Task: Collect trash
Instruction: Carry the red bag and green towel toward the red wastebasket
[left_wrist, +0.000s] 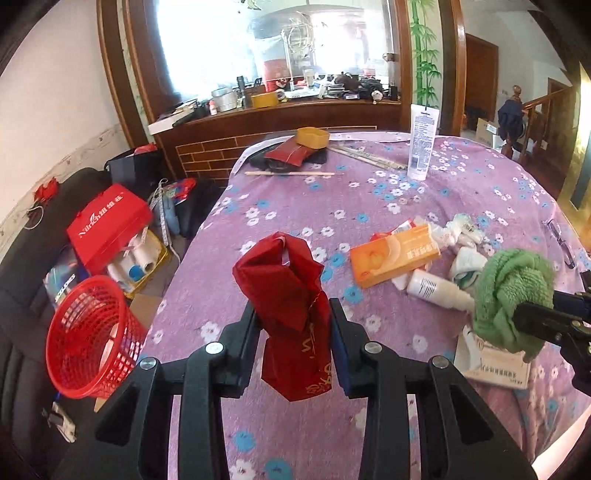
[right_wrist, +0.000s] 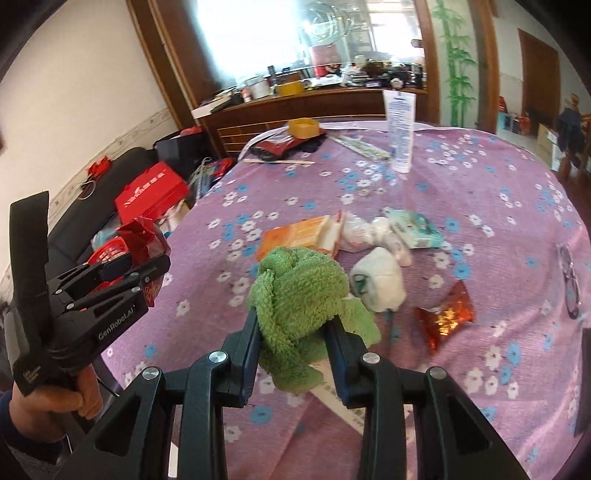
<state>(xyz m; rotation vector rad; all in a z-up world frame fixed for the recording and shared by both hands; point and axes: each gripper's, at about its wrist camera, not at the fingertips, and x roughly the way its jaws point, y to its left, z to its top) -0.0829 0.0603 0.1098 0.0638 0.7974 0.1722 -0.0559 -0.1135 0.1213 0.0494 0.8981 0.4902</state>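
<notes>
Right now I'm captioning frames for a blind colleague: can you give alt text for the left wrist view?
The left gripper clamps a crumpled red packet above a purple floral tablecloth. A red mesh basket sits beyond the table edge at left; at right, the right gripper holds a green cloth.

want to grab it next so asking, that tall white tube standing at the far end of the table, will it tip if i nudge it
Probably yes: the white tube stands upright on one narrow end, tall for its footprint, so a nudge near the top likely topples it. The purple flowered tablecloth looks soft, giving it an unsteady footing. It looks like squeezable plastic, so it should survive a fall.
</notes>
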